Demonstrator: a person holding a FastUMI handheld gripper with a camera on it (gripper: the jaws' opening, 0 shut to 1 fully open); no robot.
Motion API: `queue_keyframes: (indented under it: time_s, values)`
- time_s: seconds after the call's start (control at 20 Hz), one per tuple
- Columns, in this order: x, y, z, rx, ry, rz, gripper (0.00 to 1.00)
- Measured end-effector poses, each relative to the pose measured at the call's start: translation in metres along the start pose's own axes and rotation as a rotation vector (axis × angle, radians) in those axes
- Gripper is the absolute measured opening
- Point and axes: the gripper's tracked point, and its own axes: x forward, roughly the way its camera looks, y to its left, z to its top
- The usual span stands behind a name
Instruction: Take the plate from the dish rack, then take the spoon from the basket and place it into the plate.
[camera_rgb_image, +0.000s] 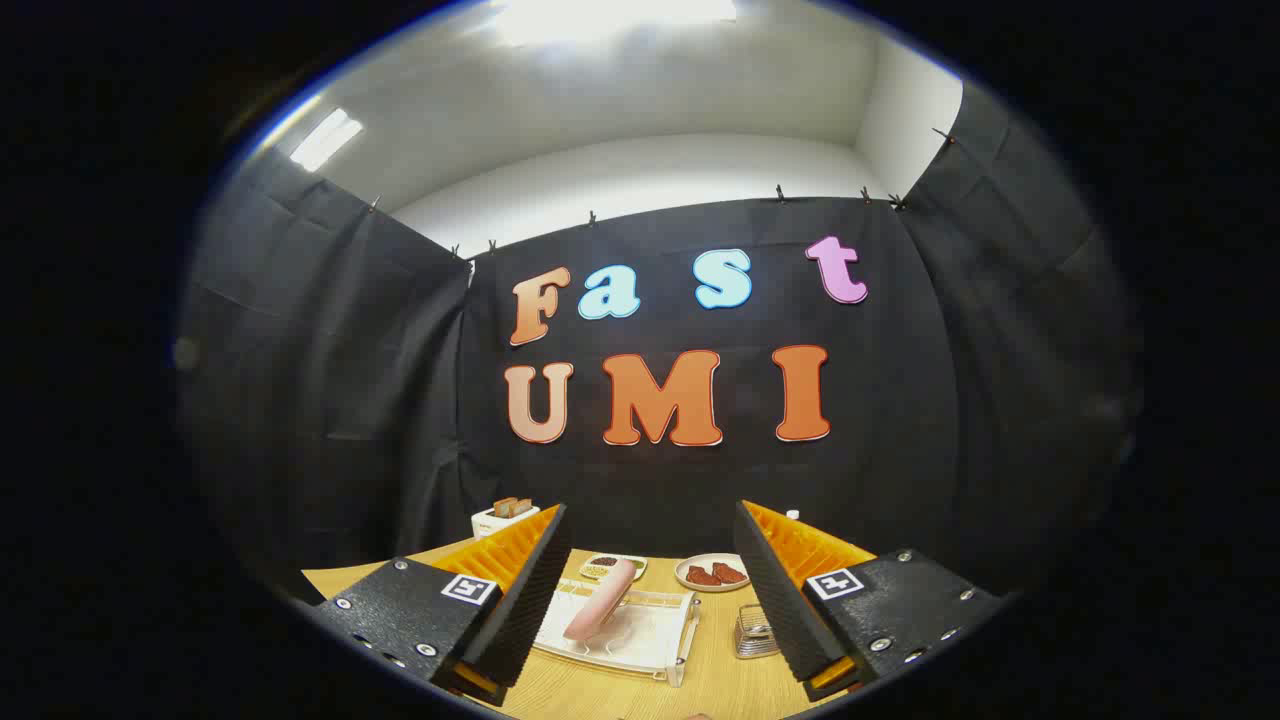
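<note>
Two fingers of the gripper (652, 590) rise from the lower part of the frame, spread wide with nothing between them — held high above the wooden table (720, 680) and tilted only slightly downward, so the booth wall takes up most of the view. Between the fingers, low at centre, sits the white dish rack (640, 640) with the pink plate (600, 600) standing in it. Just right of the rack, close beside the right finger, is the wire basket (755, 632) — the spoon cannot be made out. Beyond them a small round dish of reddish pieces (712, 572) and a tray (612, 566) lie near the wall; a toaster (503, 516) stands behind the left finger.
</note>
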Motion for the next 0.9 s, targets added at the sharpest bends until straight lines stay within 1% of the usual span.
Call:
queue_keyframes:
  time_s: [0.65,0.9]
  values:
    - [0.008,-0.003,-0.01,0.033,0.038,-0.007,0.96]
    - [0.015,0.001,-0.014,0.022,0.058,-0.002,0.97]
